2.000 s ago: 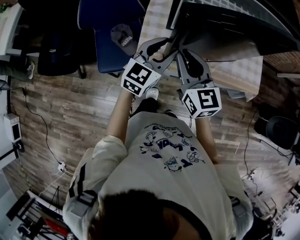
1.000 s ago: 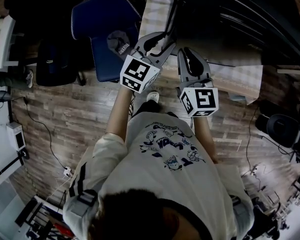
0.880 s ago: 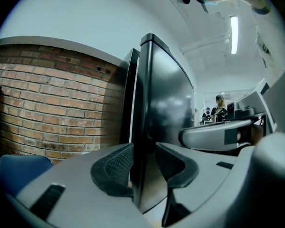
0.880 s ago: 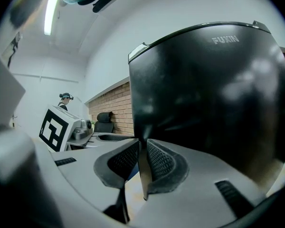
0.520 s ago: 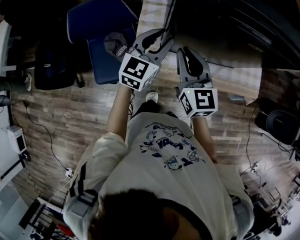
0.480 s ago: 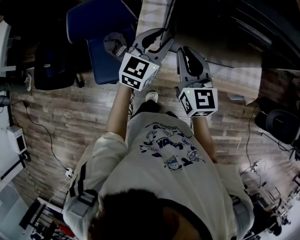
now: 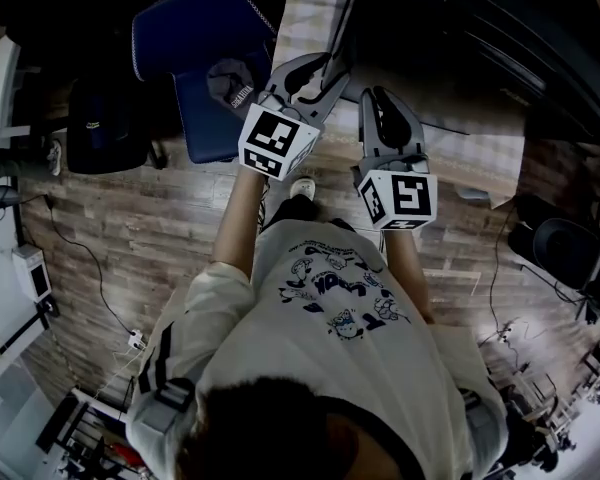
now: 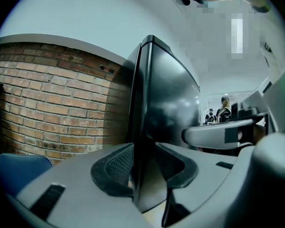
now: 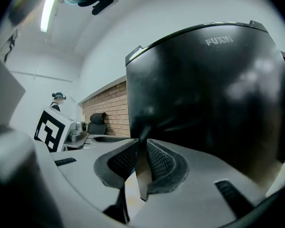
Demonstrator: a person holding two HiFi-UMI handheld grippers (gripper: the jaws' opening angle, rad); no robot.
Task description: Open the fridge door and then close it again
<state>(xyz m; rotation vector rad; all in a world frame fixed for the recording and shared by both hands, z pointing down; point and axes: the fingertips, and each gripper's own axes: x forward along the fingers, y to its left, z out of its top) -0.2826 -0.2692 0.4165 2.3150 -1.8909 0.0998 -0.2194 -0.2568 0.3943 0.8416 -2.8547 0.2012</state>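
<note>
The black fridge (image 7: 460,38) stands ahead of me, its door edge (image 7: 345,18) running between my two grippers. In the left gripper view the door (image 8: 166,108) passes between the jaws of my left gripper (image 8: 142,170), and the pads sit against both faces of its edge. From the head view, the left gripper (image 7: 320,68) reaches to that edge. My right gripper (image 7: 382,98) is just to the right, pointing at the glossy door front (image 9: 209,94). The right gripper (image 9: 141,148) has its jaws nearly together, with only a thin slit and nothing between them.
A blue chair (image 7: 205,58) with a dark cap (image 7: 232,80) on it stands to the left, next to a black bag (image 7: 105,118). A brick wall (image 8: 47,99) runs beside the fridge. Cables cross the wooden floor (image 7: 130,228). A round black object (image 7: 550,253) sits at the right.
The fridge door has swung shut-wards: the white shelves inside, visible two seconds ago, are now hidden behind dark door. Both grippers moved forward with it, the left staying on the door edge.
</note>
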